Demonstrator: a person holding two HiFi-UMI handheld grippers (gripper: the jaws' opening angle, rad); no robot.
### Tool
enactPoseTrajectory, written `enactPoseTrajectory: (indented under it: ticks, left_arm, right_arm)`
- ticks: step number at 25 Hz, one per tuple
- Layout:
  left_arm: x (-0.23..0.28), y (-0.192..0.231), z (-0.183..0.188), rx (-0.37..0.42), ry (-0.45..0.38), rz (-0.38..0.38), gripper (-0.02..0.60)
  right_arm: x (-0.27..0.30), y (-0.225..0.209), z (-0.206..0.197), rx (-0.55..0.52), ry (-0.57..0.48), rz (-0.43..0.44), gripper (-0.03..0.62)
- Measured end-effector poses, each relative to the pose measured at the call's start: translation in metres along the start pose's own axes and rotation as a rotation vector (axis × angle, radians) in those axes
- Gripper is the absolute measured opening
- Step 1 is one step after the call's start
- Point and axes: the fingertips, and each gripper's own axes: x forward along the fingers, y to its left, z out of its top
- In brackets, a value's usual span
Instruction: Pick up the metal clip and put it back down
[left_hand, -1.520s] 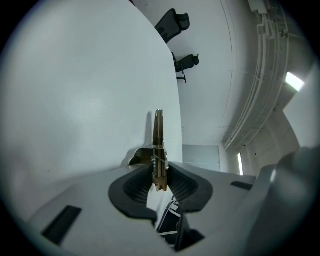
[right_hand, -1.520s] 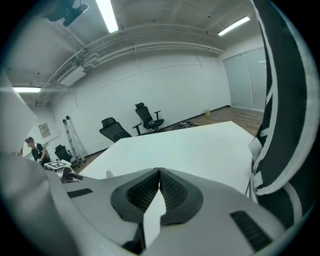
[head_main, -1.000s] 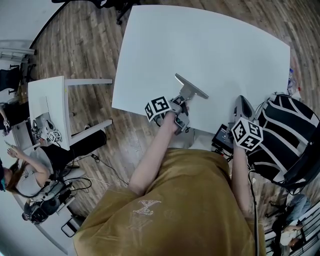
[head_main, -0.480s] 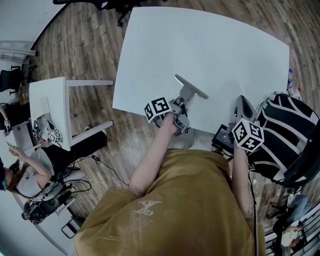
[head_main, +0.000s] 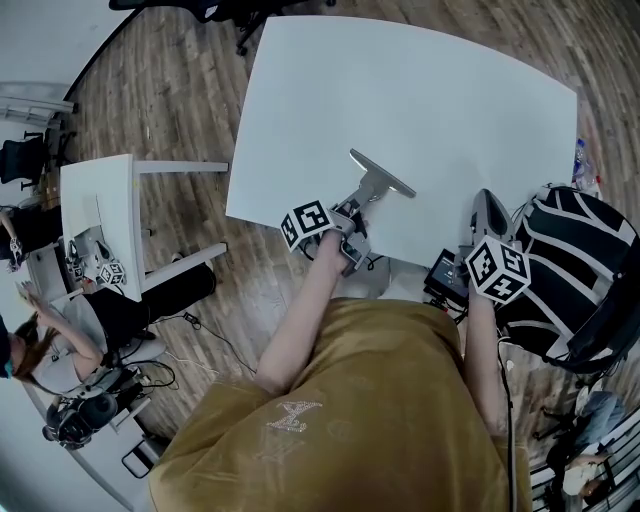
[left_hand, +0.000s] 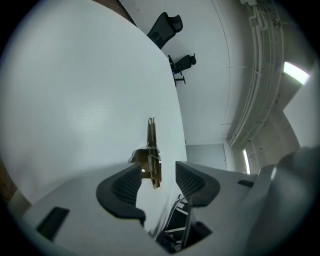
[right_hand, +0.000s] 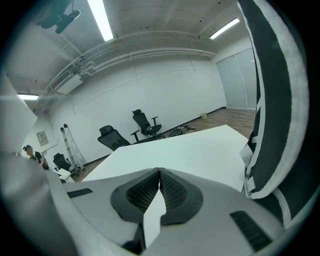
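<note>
Floorboards (head_main: 170, 90) of wood run under everything. Far to the left stands a small white side table (head_main: 100, 200), well apart from the big white table (head_main: 420, 90). A seated person (head_main: 70, 335) is at the side table's near end.

At the big table's near edge, left of its middle, the person in the ochre shirt (head_main: 350, 420) holds the left gripper (left_hand: 159, 181) out over the edge. Its marker cube hangs off the table. The jaws are opening. The left gripper view shows the two dark ribbed pads (left_hand: 125, 184) standing apart, with a gap on each side of what lies between them. That is the tail end of the clip (head_main: 380, 178), which neither pad is pressing, so the clip lies released. It rests flat on the table, near the near edge and about halfway along it. Its narrow sprung end points towards the gripper and its long flat bar lies across the far end.

Further right, at the table's near right corner, the other hand holds the right gripper (right_hand: 159, 182). Its jaws are clenched, pad against pad, with nothing between them, and they point out across the table. Just beside it on the right is a black bag (head_main: 575, 270) with white stripes, pressed close to the table's right edge. Office chairs (right_hand: 145, 122) stand beyond the table's far side.
</note>
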Motion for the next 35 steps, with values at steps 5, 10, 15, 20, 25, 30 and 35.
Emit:
enactPoseTrajectory:
  ticks: [5, 10, 15, 20, 25, 30, 35]
  left_arm:
    - [-0.011, -0.008, 0.007, 0.097, -0.026, 0.021, 0.201]
    - [-0.020, -0.016, 0.014, 0.216, -0.063, 0.068, 0.146]
    - [-0.026, -0.025, 0.020, 0.352, -0.097, 0.114, 0.007]
    - [-0.022, -0.039, 0.022, 0.422, -0.113, 0.095, 0.006]
    - [-0.028, -0.054, 0.025, 0.535, -0.143, 0.094, 0.006]
    - [-0.030, -0.098, 0.032, 0.847, -0.216, 0.143, 0.006]
    - [-0.031, -0.147, 0.023, 1.078, -0.288, 0.100, 0.006]
  right_arm:
    - [-0.001, 0.004, 0.007, -0.009, -0.015, 0.011, 0.009]
    - [-0.002, 0.005, 0.011, -0.016, -0.023, 0.018, 0.009]
    - [-0.004, 0.010, 0.015, -0.032, -0.039, 0.028, 0.009]
    - [-0.006, 0.019, 0.022, -0.073, -0.058, 0.044, 0.009]
    - [-0.011, 0.030, 0.027, -0.122, -0.077, 0.056, 0.009]
    - [-0.018, 0.036, 0.049, -0.155, -0.139, 0.056, 0.009]
    - [-0.031, 0.043, 0.070, -0.197, -0.208, 0.057, 0.009]
